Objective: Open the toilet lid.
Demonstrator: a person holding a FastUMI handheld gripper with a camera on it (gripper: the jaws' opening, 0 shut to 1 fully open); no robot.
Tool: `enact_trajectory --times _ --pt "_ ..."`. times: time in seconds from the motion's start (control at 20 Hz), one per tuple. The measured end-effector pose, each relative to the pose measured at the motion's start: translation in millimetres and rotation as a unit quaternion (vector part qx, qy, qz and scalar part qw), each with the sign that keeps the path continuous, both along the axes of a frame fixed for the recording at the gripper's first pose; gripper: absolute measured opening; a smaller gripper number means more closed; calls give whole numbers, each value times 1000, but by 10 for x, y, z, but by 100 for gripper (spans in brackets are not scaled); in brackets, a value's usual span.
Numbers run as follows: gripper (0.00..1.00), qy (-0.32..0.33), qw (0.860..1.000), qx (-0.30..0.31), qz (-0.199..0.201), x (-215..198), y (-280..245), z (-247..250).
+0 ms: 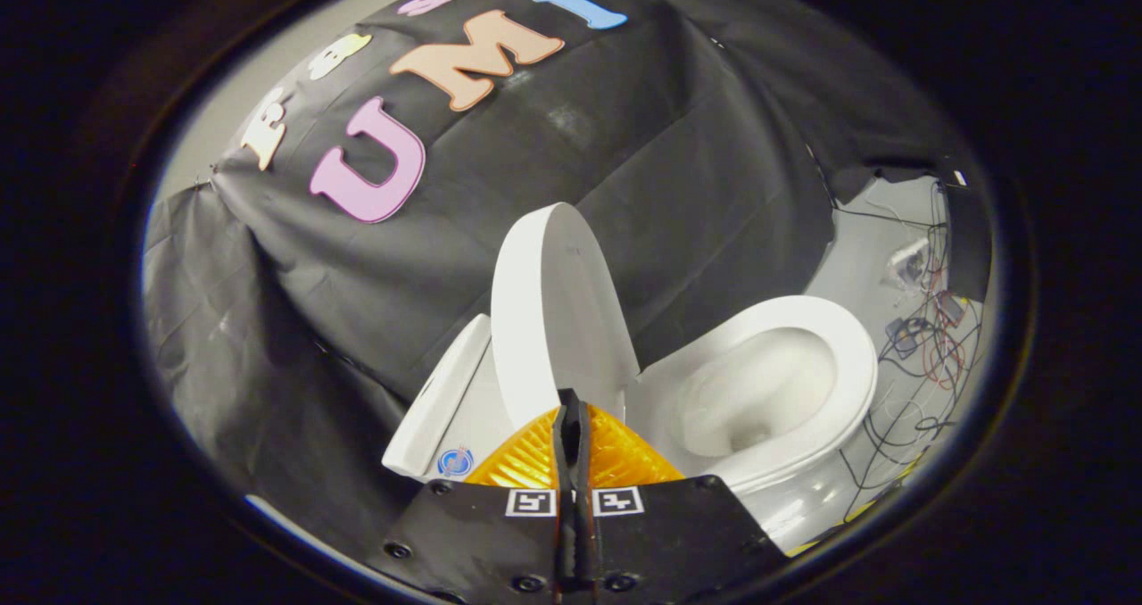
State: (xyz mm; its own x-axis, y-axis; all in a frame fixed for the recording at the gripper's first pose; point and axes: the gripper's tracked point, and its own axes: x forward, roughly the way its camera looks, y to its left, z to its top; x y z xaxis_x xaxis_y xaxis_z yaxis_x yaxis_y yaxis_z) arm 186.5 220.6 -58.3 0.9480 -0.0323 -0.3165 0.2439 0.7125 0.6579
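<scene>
The white toilet lid (553,310) stands raised, nearly upright, just beyond my fingertips. It leans back toward the white tank (442,409). The seat ring (852,355) lies down around the open bowl (758,395), to the right of the lid. My gripper (571,406) is shut, its two fingers pressed together with nothing between them, their tips just short of the lid's lower edge.
Black cloth forms the booth wall behind the toilet. To the right of the bowl, tangled cables (928,364) and small devices lie on the pale floor (870,248). A dark box (968,235) stands further right.
</scene>
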Motion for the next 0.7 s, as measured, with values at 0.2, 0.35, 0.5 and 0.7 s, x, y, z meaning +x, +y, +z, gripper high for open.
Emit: enact_trajectory --times 0.2,0.35,0.5,0.7 --pt "1 6 1000 -25 10 76 141 70" --pt "1 7 999 -34 18 127 254 125" --pt "1 10 998 -50 28 186 361 159" --pt "1 11 998 -49 32 256 498 212"
